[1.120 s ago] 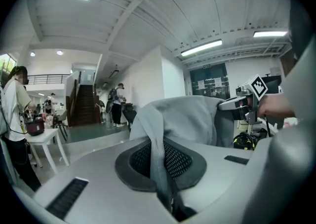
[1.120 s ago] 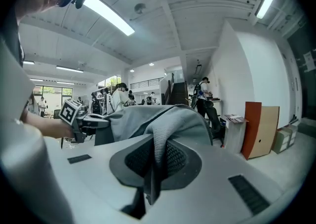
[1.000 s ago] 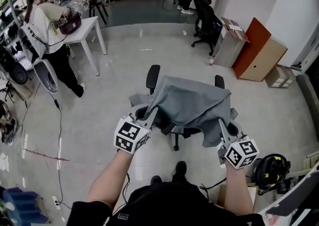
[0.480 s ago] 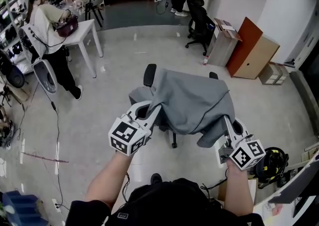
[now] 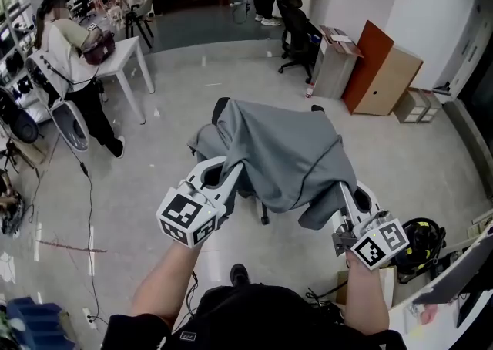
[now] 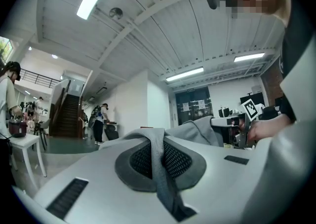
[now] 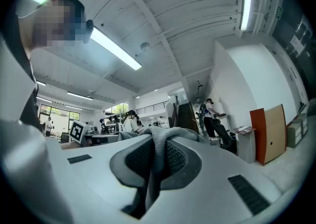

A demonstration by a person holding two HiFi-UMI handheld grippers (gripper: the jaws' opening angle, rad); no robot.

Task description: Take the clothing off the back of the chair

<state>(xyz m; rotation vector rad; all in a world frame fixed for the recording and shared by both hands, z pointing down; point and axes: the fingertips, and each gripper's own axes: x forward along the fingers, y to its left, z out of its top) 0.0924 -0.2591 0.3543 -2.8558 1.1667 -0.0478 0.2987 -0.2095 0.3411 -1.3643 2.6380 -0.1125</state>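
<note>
Grey clothing gripped at both ends, held up over the chair.
Left gripper (image 5: 233, 167) and right gripper (image 5: 343, 186) each pinched a fold of the clothing (image 5: 285, 152), with jaws clamped on fabric in both gripper views. It hung spread between them above the chair (image 5: 220, 109) and hid the backrest. Grasp looked done. What was left, by my read, was carrying it clear; couldn't tell whether it had cleared the backrest.

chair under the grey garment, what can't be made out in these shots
- The chair back and seat: head view, covered by the grey garment.
- Whether the garment is clear of the chair back: same view, the cloth hides it.
- The garment's kind: gripper views show only a pinched fold.
</note>
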